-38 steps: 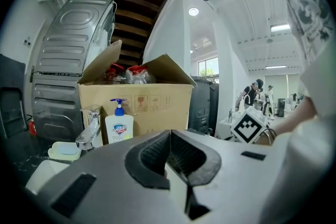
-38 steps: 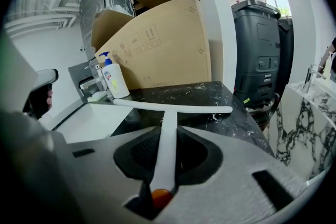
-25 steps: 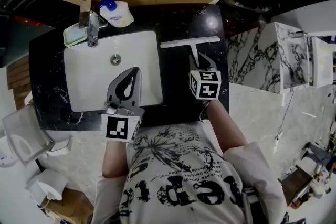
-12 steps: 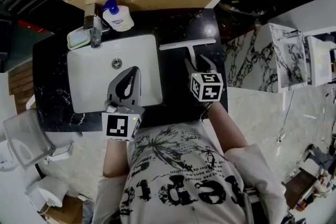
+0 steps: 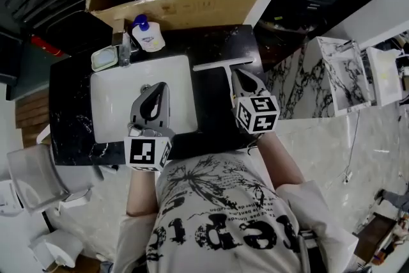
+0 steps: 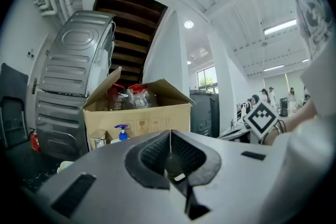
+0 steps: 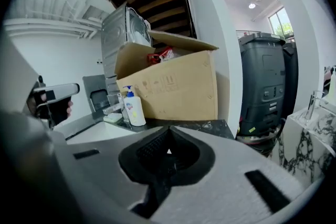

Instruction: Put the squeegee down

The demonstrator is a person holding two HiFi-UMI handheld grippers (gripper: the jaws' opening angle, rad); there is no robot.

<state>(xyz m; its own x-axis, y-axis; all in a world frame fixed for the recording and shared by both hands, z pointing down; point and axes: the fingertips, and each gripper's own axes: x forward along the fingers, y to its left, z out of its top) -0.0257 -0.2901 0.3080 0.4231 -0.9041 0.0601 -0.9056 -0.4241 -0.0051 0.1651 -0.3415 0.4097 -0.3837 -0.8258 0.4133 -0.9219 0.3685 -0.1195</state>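
A white T-shaped squeegee [image 5: 220,64] lies flat on the black countertop [image 5: 214,131] right of the sink, its handle running back under my right gripper. The right gripper [image 5: 241,77] hovers above that handle with its jaws shut and nothing between them; in the right gripper view the gripper [image 7: 168,132] shows closed tips and only the counter beyond. My left gripper [image 5: 155,89] hangs over the white sink [image 5: 115,109], shut and empty, pointing level at the cardboard box in the left gripper view [image 6: 169,132].
A cardboard box [image 5: 172,6] with bottles stands behind the sink. A soap pump bottle [image 5: 147,35], a faucet [image 5: 123,45] and a soap dish [image 5: 103,59] line the sink's back edge. A marble-patterned stand [image 5: 339,67] is right of the counter.
The right gripper's jaws opened wide around the squeegee handle, then shut empty as it lifted away. The squeegee stays on the counter. The left gripper rose a little too.
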